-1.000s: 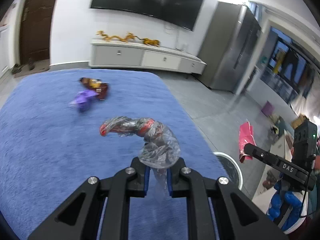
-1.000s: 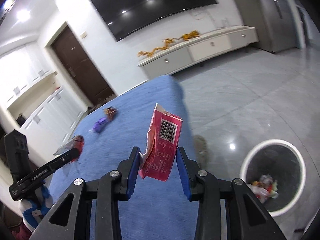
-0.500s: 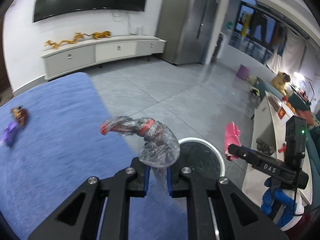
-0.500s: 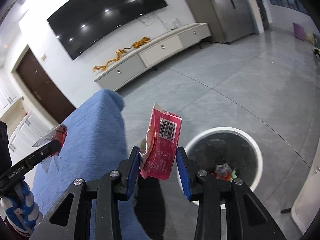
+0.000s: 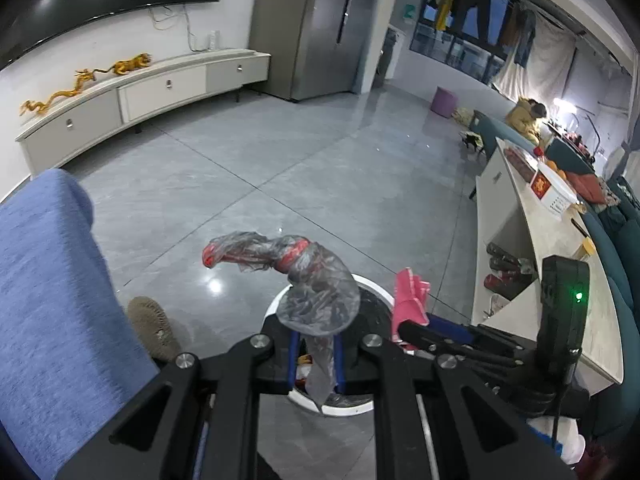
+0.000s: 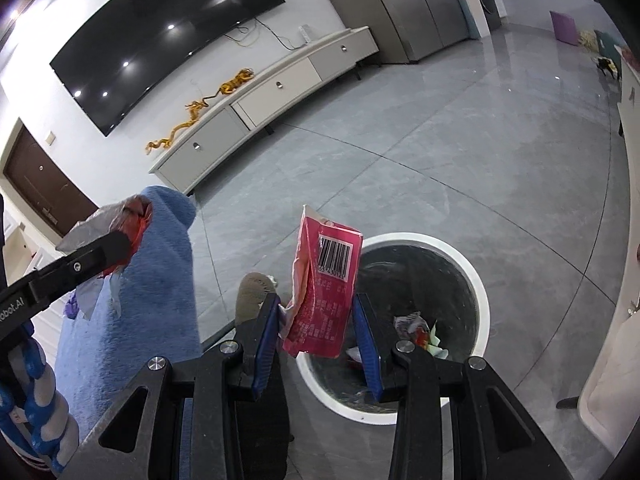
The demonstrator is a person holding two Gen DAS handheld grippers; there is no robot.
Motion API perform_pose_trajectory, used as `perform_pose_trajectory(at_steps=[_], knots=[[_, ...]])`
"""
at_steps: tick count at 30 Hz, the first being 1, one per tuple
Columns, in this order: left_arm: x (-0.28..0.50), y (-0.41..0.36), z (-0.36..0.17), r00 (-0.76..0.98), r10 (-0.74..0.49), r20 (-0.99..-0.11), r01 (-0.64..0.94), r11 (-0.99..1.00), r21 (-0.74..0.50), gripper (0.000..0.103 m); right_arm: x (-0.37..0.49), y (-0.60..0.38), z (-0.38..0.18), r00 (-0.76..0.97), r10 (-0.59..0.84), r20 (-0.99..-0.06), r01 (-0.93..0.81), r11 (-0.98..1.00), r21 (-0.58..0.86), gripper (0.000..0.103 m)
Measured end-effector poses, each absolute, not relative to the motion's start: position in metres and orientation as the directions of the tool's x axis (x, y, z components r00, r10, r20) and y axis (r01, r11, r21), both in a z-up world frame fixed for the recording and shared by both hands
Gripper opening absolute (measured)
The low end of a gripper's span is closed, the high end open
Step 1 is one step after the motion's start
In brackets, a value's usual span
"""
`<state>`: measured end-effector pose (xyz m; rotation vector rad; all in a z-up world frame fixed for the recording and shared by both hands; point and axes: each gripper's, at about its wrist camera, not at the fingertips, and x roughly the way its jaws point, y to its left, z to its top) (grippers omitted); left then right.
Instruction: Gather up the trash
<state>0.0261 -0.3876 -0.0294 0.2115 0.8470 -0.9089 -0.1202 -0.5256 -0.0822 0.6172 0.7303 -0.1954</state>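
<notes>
You've swung both grippers off the blue cloth point(image 5: 52, 280): your left gripper point(image 5: 316, 354) pinches the clear wrapper point(image 5: 312, 292) and your right gripper point(image 6: 320, 322) the pink packet point(image 6: 324, 292), both above the bin point(image 6: 476, 280), ready for dropping.

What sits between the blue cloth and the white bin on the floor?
A tan slipper, resting on bare grey floor between the blue cloth and the white bin; both views show it.

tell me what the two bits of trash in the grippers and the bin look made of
Clear wrapper in the left gripper: thin see-through plastic film, crinkled, glossy. Pink packet in the right gripper: probably printed paper or foil laminate, creased with a torn top. Bin: white rim looks like smooth plastic, with a shiny dark liner.
</notes>
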Motion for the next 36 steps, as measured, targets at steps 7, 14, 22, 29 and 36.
perform_pose_trajectory(at_steps=[7, 14, 22, 29, 36], knots=[[0.031, -0.424, -0.041, 0.256, -0.627, -0.736, 0.783, 0.581, -0.222, 0.014, -0.115, -0.544, -0.095, 0.717, 0.026, -0.696, 0.405, 0.797, 0.447, 0.037], [0.027, -0.443, -0.049, 0.217, -0.627, -0.748, 0.796, 0.557, -0.236, 0.015, -0.12, -0.555, -0.102, 0.707, -0.003, -0.707, 0.441, 0.783, 0.438, 0.048], [0.021, -0.448, -0.053, 0.215, -0.628, -0.748, 0.788, 0.564, -0.247, 0.055, -0.129, -0.559, -0.101, 0.705, -0.018, -0.709, 0.463, 0.77, 0.44, 0.049], [0.016, -0.45, -0.049, 0.225, -0.632, -0.742, 0.796, 0.559, -0.234, 0.055, -0.142, -0.561, -0.096, 0.703, -0.049, -0.71, 0.484, 0.764, 0.426, 0.049], [0.004, -0.438, -0.035, 0.294, -0.645, -0.705, 0.795, 0.575, -0.195, 0.055, -0.157, -0.565, -0.09, 0.707, -0.076, -0.703, 0.503, 0.753, 0.425, 0.049]])
